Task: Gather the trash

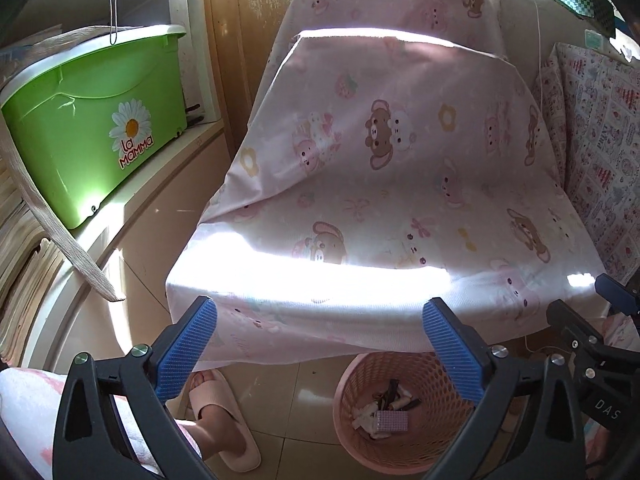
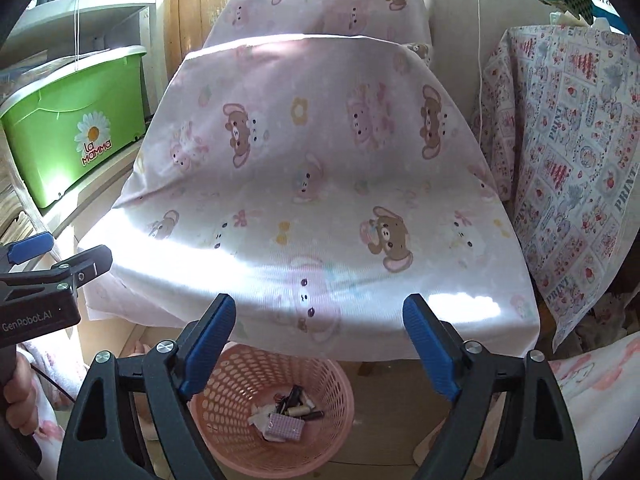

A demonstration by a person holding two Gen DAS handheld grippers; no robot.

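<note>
Nearest the cameras, the left hand-held gripper (image 1: pixel 320 344) and the right hand-held gripper (image 2: pixel 320 344) both stand wide apart with nothing between their blue pads (image 1: pixel 186 348). Each hovers above the floor (image 1: pixel 288 392), just short of the near edge of the desk (image 1: pixel 304 300).

Below them on the floor, partly tucked under that near edge, stands the pink basket (image 2: pixel 328 412). The trash (image 2: pixel 286 416) lies at its bottom: crumpled paper, a small checked packet and some dark sticks. A foot in a slipper (image 1: pixel 228 420) rests just to the basket's left.

The desk is covered by a pink cloth (image 2: pixel 304 168) with bears, and no loose scrap shows on its top. Beyond, a green bin (image 1: pixel 96 120) sits on a shelf at left, and a printed cloth (image 2: pixel 568 168) hangs at right.

Collecting looks nearly done or finished. Should another piece turn up, it would be best carried straight over the basket's mouth, clear of the hanging cloth edge, and released low so it falls inside.
</note>
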